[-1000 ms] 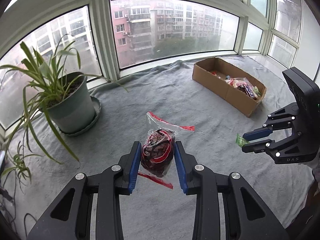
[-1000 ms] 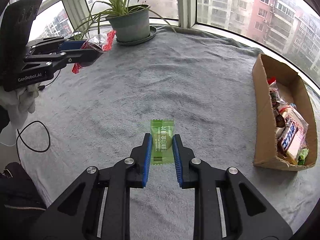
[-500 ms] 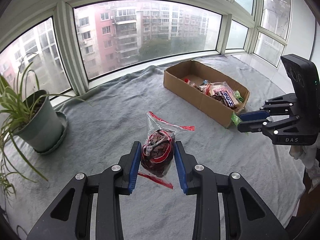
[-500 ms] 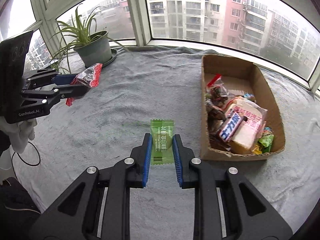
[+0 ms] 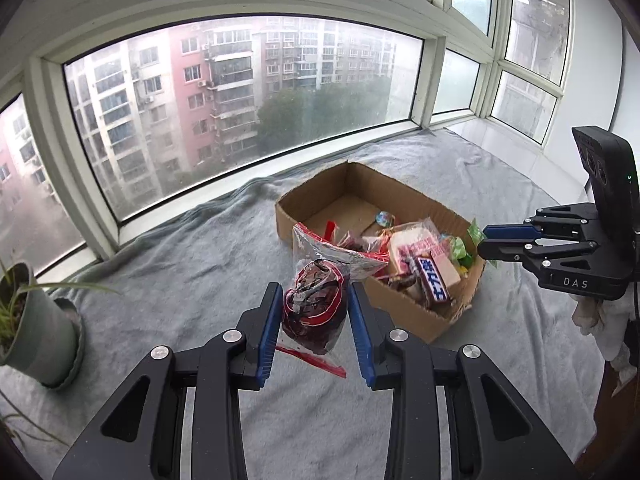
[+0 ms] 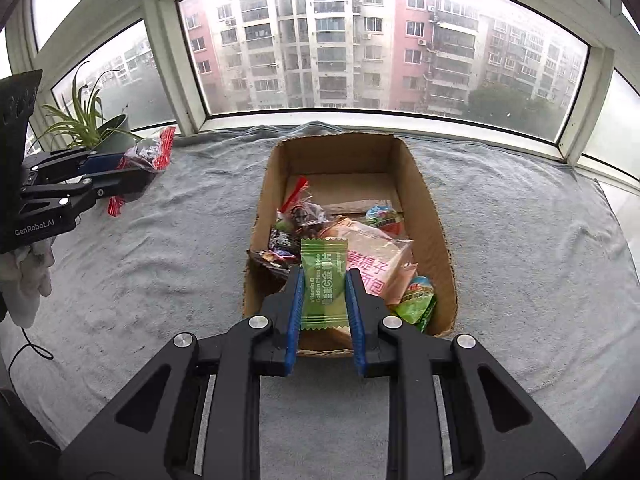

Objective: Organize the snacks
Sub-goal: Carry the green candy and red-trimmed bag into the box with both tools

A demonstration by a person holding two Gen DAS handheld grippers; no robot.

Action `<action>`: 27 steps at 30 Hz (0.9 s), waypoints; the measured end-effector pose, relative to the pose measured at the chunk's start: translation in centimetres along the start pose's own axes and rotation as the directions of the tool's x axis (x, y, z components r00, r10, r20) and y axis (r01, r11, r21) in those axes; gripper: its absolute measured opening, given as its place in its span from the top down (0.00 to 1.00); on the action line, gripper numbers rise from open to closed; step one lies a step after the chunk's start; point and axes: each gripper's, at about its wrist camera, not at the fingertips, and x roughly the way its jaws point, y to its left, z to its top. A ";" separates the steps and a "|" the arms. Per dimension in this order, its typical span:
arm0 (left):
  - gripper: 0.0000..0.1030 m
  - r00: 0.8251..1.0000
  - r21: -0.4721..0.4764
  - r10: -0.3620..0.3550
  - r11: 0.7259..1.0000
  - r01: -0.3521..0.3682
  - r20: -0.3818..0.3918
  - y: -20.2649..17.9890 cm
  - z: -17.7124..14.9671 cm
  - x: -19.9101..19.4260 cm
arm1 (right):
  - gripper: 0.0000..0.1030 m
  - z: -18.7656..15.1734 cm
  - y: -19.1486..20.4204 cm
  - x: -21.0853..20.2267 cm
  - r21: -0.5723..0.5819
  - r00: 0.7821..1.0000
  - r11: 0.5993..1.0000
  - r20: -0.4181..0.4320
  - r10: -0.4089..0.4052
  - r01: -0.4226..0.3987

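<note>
Left wrist view: left tongs (image 5: 314,316) clamped on a clear bag of dark red snacks (image 5: 316,312), held above the grey blanket (image 5: 180,280); cardboard box (image 5: 416,320) of snacks just ahead-right, right tongs (image 5: 486,240) over its right end. Right wrist view: right tongs (image 6: 323,300) pinch a green candy packet (image 6: 323,284) over the box's (image 6: 440,240) near end; left tongs (image 6: 132,170) far left with the bag (image 6: 150,152), potted plant (image 6: 100,132) behind.

Windows (image 6: 384,40): curved white-framed bay, apartment blocks beyond
Surface (image 5: 192,264): grey blanket
Light: overcast daylight
Corner: potted plant (image 6: 92,128)
</note>
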 end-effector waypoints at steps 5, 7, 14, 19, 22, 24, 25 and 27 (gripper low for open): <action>0.69 1.000 0.010 -0.006 1.000 0.006 0.019 -0.9 2.8 2.0 | 0.79 0.0 -1.5 1.2 0.017 1.000 1.000 -0.011 -0.007 0.007; 0.69 1.000 0.005 -0.013 1.000 0.013 0.018 -1.3 3.7 3.0 | 0.79 -0.1 -2.0 1.5 0.024 1.000 1.000 -0.013 -0.007 0.007; 0.69 1.000 0.017 -0.018 1.000 0.018 0.008 -3.1 5.5 6.4 | 0.79 -0.7 -3.9 2.7 0.060 1.000 0.998 -0.021 -0.012 0.013; 0.69 1.000 0.022 -0.023 0.999 0.024 -0.012 -3.8 5.8 8.7 | 0.79 -1.1 -5.4 3.6 0.090 0.999 0.996 -0.029 -0.017 0.020; 0.69 0.999 0.011 -0.024 1.000 0.024 -0.027 -3.8 5.9 10.0 | 0.79 -1.1 -6.0 4.1 0.106 0.999 0.994 -0.030 -0.017 0.020; 0.69 0.999 0.001 -0.025 1.000 0.025 -0.036 -3.8 5.9 10.8 | 0.79 -1.0 -6.4 4.5 0.120 1.000 0.993 -0.028 -0.013 0.017; 0.69 0.999 -0.002 -0.026 1.000 0.026 -0.040 -3.8 5.9 11.0 | 0.79 -0.9 -6.5 4.7 0.125 1.000 0.992 -0.028 -0.012 0.016; 0.69 0.998 -0.009 -0.033 0.999 0.032 -0.049 -3.9 5.9 11.5 | 0.79 -0.7 -6.5 5.1 0.126 0.999 0.992 -0.029 -0.016 0.020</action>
